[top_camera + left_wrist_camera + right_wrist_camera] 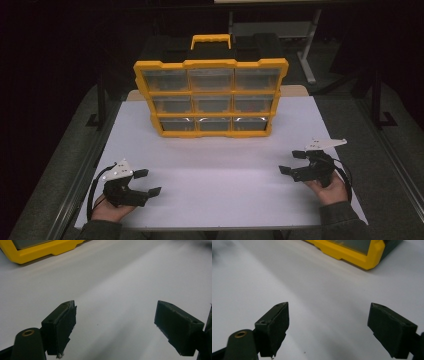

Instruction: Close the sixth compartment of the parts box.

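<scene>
While both grippers, left gripper [150, 182] and right gripper [290, 162], gaped wide and empty, the yellow organizer [210, 97] stood upright mid-table [225, 175], long side crosswise, its clear compartments' contents indiscernible.

High view: cam fixed above my side of the table [215, 185], looking fwd and down; takes in the whole white top, the yellow organizer [210, 97] standing at the far end, my hands at bottom corners. Left gripper view: cam rides my left gripper [115, 322], close and low over the tabletop, facing the organizer's bottom corner [37, 251]. Right gripper view: same setup on my right gripper [328, 322], facing the other corner [352, 252]. All three share the tabletop and organizer.
</scene>
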A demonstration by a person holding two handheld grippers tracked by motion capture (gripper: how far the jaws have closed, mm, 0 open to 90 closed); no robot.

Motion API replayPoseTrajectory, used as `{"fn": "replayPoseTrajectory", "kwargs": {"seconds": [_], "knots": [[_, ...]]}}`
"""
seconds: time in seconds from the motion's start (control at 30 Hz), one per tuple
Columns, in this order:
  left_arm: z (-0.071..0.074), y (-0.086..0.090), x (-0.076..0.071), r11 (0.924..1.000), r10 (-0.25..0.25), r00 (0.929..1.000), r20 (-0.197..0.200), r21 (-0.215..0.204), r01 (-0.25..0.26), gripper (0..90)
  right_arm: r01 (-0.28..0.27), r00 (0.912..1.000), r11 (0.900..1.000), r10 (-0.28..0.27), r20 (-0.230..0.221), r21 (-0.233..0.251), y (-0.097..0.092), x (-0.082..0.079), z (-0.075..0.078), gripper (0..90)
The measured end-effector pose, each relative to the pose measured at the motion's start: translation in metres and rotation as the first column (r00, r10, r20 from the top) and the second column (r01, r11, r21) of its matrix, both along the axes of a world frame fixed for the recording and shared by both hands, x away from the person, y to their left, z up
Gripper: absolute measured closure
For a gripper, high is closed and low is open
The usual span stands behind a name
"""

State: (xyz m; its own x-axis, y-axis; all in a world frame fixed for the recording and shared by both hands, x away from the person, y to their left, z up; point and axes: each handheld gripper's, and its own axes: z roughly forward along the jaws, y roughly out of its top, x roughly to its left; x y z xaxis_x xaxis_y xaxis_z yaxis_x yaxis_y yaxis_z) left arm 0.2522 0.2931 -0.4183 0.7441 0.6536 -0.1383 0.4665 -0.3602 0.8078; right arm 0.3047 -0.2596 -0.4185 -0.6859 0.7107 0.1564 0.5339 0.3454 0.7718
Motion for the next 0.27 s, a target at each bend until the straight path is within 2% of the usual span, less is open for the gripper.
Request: {"fn": "replayPoseTrajectory", "kwargs": {"seconds": [0.1,0.17,0.2,0.27], "knots": [[-0.0036,-0.0004,0.0025,0.9999,-0.005,1.0,0.002,0.012,0.005,17.2,0.007,0.9999,1.0,-0.007,0.007,-0.002,0.0007,-0.0031,-0.0018,16.3],[-0.0057,-0.0019,0.0038,0.9994,-0.01,0.9999,0.0,0.034,0.01,17.3,0.015,0.9999,0.9998,-0.015,0.004,0.009,0.0009,-0.0042,-0.0031,15.9],[-0.0066,-0.0041,0.0035,0.9993,-0.006,0.9999,-0.015,0.037,0.007,17.4,0.017,0.9998,0.9998,-0.017,0.005,0.009,0.0017,-0.0047,-0.0039,15.8],[-0.0062,-0.0057,0.0039,0.9986,-0.021,0.9997,-0.01,0.049,0.022,17.4,0.022,0.9997,0.9997,-0.022,0.012,0.012,0.0035,-0.0074,-0.0061,16.0]]}}
